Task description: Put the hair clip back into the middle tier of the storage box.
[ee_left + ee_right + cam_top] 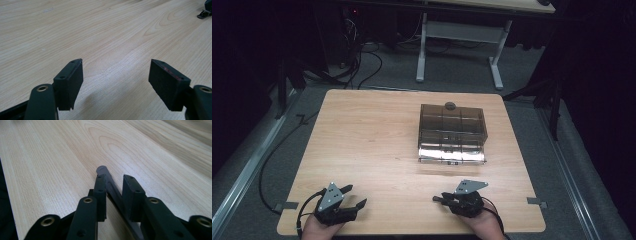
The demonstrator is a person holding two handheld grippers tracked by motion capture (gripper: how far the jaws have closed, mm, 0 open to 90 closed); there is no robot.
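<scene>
My right gripper [441,199] rests low on the wooden table [372,140] near its front edge, right of centre. In the right gripper view its pads [101,195] stand close together around a thin dark bar [103,170], which runs between them and ends in a rounded tip just beyond; the right gripper [115,178] looks shut on it. The bar's tip [435,199] pokes out to the left. My left gripper [354,196] sits at the front left, open, and in its own view the left gripper [116,75] has only bare wood between the pads.
A smoky translucent plastic box [452,132] with a small dark knob [450,105] on top stands right of the table's centre, its front part shiny. Beyond the table are white desk legs [421,50] and floor cables [362,65]. The other gripper's tip [204,13] shows far off.
</scene>
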